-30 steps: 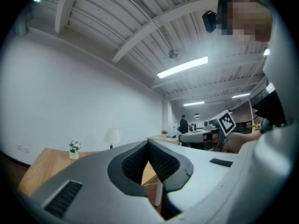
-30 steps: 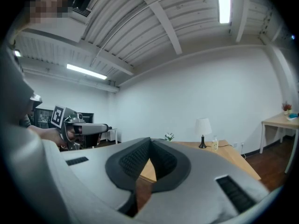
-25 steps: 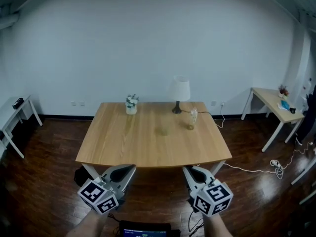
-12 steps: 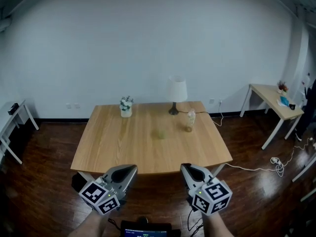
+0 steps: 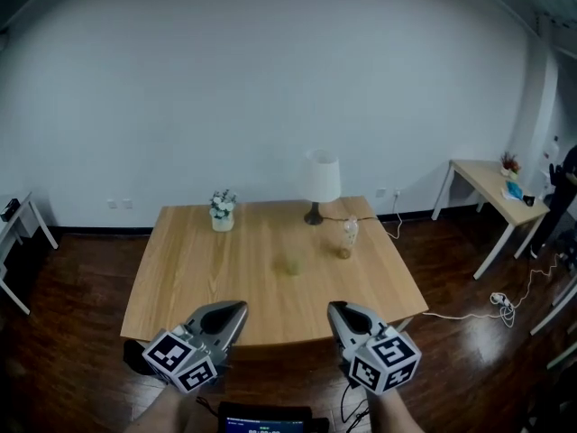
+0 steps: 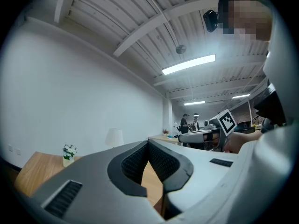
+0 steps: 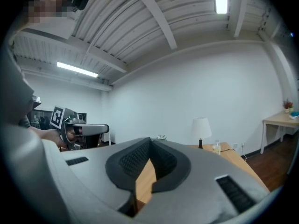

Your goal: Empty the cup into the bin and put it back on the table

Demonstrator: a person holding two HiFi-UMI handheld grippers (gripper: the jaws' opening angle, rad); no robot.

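Observation:
A small pale green cup (image 5: pixel 290 264) stands near the middle of the wooden table (image 5: pixel 180 278); it is faint and its contents cannot be made out. My left gripper (image 5: pixel 241 308) and right gripper (image 5: pixel 333 308) are held side by side at the table's near edge, both pointing at the table, well short of the cup. Each is shut with nothing between its jaws, as the left gripper view (image 6: pixel 148 142) and the right gripper view (image 7: pixel 150 140) show. Neither gripper view shows the cup, and I see no bin that I can name.
At the table's back stand a vase of flowers (image 5: pixel 221 212), a white lamp (image 5: pixel 322 182) and a small clear bottle (image 5: pixel 348 236). A dark object (image 5: pixel 135 355) sits on the floor under the near left corner. A side desk (image 5: pixel 491 188) stands at the right, with a cable (image 5: pixel 500 303) on the floor.
Both grippers and the head camera have moved forward toward the table. Its near edge, once well ahead of the jaw tips, now lies level with them.

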